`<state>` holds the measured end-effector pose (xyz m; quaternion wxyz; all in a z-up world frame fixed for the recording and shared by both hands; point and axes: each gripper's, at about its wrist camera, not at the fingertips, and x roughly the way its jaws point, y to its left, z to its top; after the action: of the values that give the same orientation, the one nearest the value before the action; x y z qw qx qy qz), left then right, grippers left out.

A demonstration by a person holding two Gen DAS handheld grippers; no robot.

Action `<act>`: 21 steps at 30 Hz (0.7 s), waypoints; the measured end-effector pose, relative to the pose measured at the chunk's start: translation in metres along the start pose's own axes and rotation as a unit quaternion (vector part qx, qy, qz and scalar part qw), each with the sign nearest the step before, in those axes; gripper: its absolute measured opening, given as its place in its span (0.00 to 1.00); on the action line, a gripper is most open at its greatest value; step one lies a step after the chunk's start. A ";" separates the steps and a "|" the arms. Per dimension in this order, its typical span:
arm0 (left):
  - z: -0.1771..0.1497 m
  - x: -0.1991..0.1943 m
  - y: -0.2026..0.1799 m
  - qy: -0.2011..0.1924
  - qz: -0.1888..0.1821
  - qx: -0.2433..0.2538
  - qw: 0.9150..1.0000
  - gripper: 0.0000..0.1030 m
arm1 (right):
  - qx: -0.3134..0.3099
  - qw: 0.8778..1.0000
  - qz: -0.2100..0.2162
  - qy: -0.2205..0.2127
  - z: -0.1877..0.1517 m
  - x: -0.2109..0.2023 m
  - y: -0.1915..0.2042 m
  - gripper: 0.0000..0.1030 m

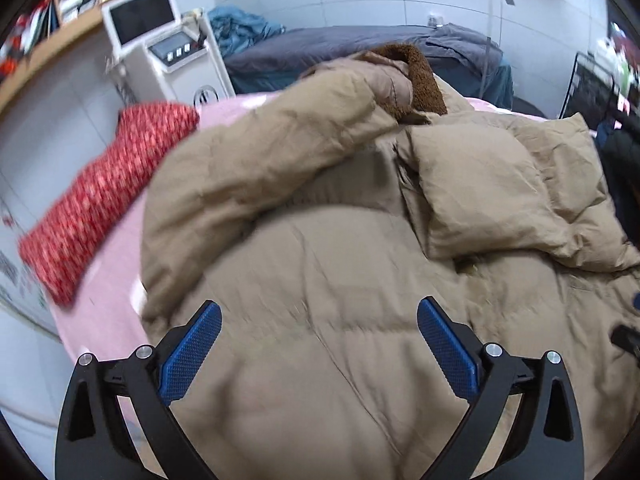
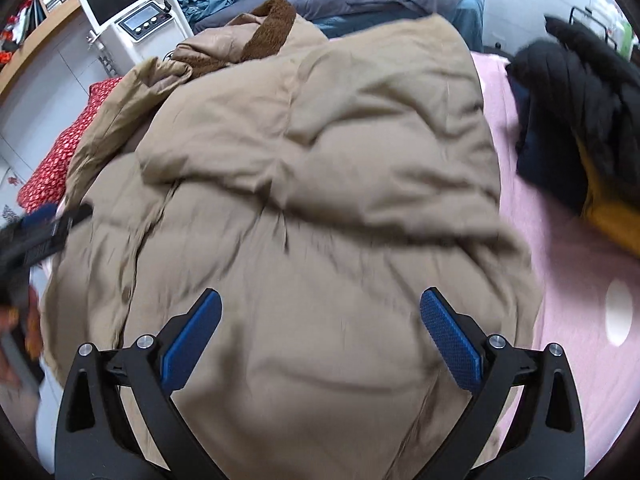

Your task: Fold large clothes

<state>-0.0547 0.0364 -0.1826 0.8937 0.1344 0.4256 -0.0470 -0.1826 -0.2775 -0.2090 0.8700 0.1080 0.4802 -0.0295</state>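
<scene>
Coat: a large tan quilted puffer coat (image 1: 320, 220) with a brown fleece collar (image 1: 416, 76) lies spread over the pink-covered bed (image 1: 108, 300), filling most of both views.
Sleeves: one sleeve (image 1: 260, 152) is folded across the body toward the collar; a second padded part (image 1: 480, 184) lies folded in from the other side.
Left gripper (image 1: 319, 344): fingers (image 1: 192, 354) spread wide, released, hovering above the coat's lower body with nothing between them.
Right gripper (image 2: 320, 340): fingers (image 2: 450, 344) spread wide, released, over the coat's lower half, no cloth pinched.
Red patterned cushion (image 1: 100, 196): on the bed just beside the coat, partly tucked behind its sleeve.
Dark garments (image 2: 572, 120): a black and navy pile with a mustard-yellow piece, on the bed at the coat's other side, apart from it.
Background: a white machine with a screen (image 1: 144, 20), a grey-covered bed (image 1: 340, 48) with blue cloth (image 1: 240, 28) heaped on it, and a wooden shelf (image 1: 48, 52) along the wall.
Sharpness: both views are motion-blurred near the fingers.
</scene>
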 end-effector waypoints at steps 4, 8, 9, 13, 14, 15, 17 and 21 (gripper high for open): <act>0.024 0.010 -0.001 -0.018 0.033 0.031 0.999 0.94 | 0.018 1.000 0.008 0.005 -0.010 0.000 -0.011 0.95; 0.054 0.027 -0.005 -0.041 0.049 0.054 0.996 0.94 | 0.018 1.000 0.001 0.002 -0.012 -0.002 -0.014 0.95; 0.060 0.032 -0.007 -0.041 0.043 0.055 0.997 0.94 | 0.018 1.000 0.001 0.002 -0.012 -0.001 -0.015 0.95; 0.086 0.060 -0.015 -0.029 0.034 0.067 0.997 0.78 | 0.029 1.000 0.003 0.004 -0.010 0.000 -0.018 0.95; 0.092 0.066 -0.016 -0.028 0.042 0.071 0.996 0.76 | 0.029 1.000 0.002 0.005 -0.012 0.000 -0.018 0.95; 0.096 0.070 -0.017 -0.027 0.045 0.071 0.996 0.71 | 0.027 1.000 -0.001 0.005 -0.013 -0.001 -0.019 0.95; 0.103 0.077 -0.014 -0.019 0.043 0.063 0.997 0.60 | 0.027 1.000 -0.007 0.005 -0.015 -0.003 -0.021 0.95; 0.113 0.077 0.001 -0.011 0.037 0.031 0.999 0.23 | 0.039 0.999 -0.014 0.004 -0.020 -0.003 -0.027 0.95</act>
<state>0.0793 0.0081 -0.1738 0.8948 0.1773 0.4088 -0.0285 -0.2051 -0.2992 -0.2206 0.8626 0.1350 0.4839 -0.0593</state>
